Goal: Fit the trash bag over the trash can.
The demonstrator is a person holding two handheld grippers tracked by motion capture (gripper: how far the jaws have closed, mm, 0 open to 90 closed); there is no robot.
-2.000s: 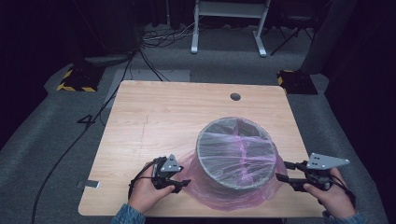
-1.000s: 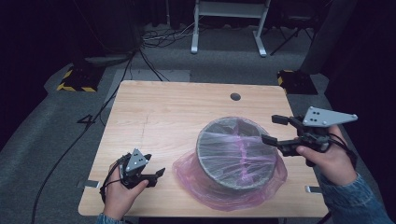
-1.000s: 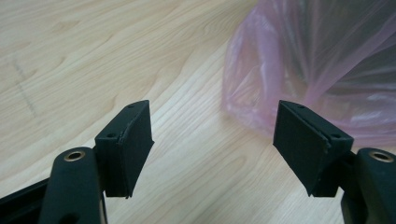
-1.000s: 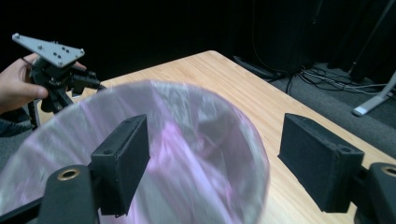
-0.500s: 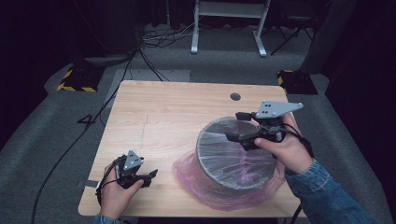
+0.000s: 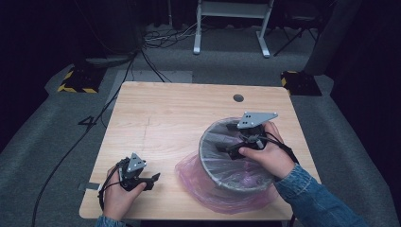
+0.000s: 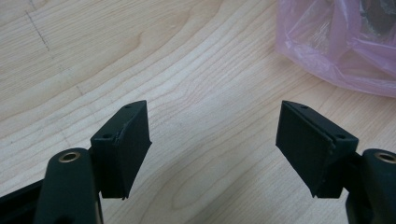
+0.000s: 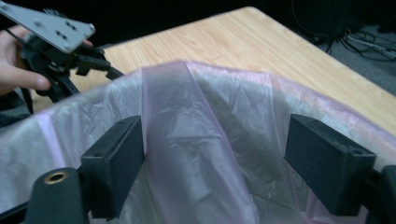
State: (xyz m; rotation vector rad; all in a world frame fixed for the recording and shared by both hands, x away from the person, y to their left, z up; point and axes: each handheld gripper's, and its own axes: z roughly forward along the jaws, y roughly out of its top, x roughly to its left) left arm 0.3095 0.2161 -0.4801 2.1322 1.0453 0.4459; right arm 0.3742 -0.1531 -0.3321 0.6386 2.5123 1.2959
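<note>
A round grey bin (image 6: 203, 152) lined with a thin pink plastic bag (image 6: 190, 171) stands on the right half of the wooden table (image 6: 165, 113). My right gripper (image 6: 226, 137) reaches over the bin's far rim and points left across its mouth. Its jaws are open and have just been opening; a loose fold of the bag (image 8: 210, 107) hangs in the gap, and the pads press on nothing. My left gripper (image 6: 152, 180) lies at the table's front left, well apart from the bin. It is open over bare wood (image 7: 215, 135), with the bag's edge (image 7: 336, 42) farther off.
The bag's skirt spreads on the table around the bin's foot. A round cable hole (image 6: 238, 98) sits near the table's far edge. Beyond the table are floor cables (image 6: 156, 42), a white frame (image 6: 231, 23) and yellow-black striped blocks (image 6: 75, 80).
My right gripper has swung left and down from beside the bin's right side to over its mouth. The left gripper drew back from the bin to the front left, then stayed.
</note>
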